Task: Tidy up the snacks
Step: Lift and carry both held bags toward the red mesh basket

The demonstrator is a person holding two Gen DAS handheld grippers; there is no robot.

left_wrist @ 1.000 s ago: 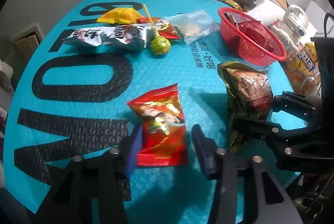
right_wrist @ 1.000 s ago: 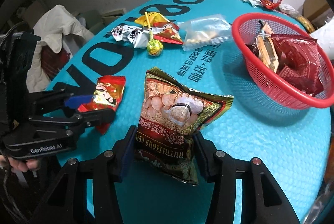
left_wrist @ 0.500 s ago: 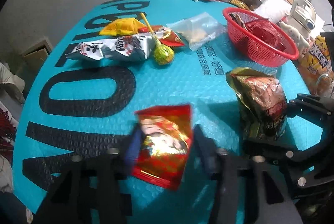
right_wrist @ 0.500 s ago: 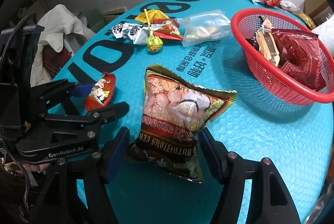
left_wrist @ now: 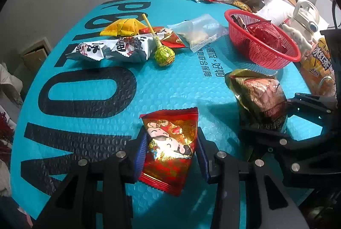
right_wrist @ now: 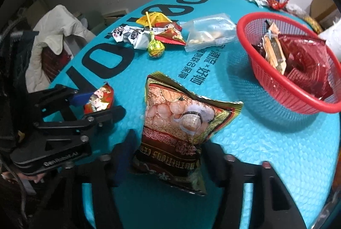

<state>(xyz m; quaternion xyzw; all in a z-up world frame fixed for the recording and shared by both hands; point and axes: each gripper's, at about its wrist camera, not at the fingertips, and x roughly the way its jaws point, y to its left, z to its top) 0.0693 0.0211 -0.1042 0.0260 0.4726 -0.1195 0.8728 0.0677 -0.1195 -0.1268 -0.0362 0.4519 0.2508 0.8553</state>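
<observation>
My left gripper [left_wrist: 171, 143] is shut on a red snack packet [left_wrist: 170, 156] with a cartoon figure, both blue pads pressing its sides just above the teal mat [left_wrist: 170, 83]. To its right, my right gripper [right_wrist: 169, 145] has a brown and gold cereal bag [right_wrist: 181, 118] upright between its fingers. Its jaws are closing, and they pinch the bag's lower part. The left wrist view shows that bag [left_wrist: 257, 92] from the side. In the right wrist view the left gripper [right_wrist: 100, 103] and its packet [right_wrist: 99, 98] are at the left. A red basket [left_wrist: 251, 45] holding several packets stands at the back right.
Loose snacks lie at the far side of the mat: white packets [left_wrist: 110, 50], a yellow packet [left_wrist: 121, 27], a green lollipop [left_wrist: 164, 55], a clear bag [left_wrist: 200, 33]. An orange bag [left_wrist: 317, 66] stands at the right edge. Boxes and clutter sit beyond the table.
The left gripper's jaws closed onto the red packet and raised it off the mat. The right gripper's jaws widened briefly around the cereal bag, then closed on it again.
</observation>
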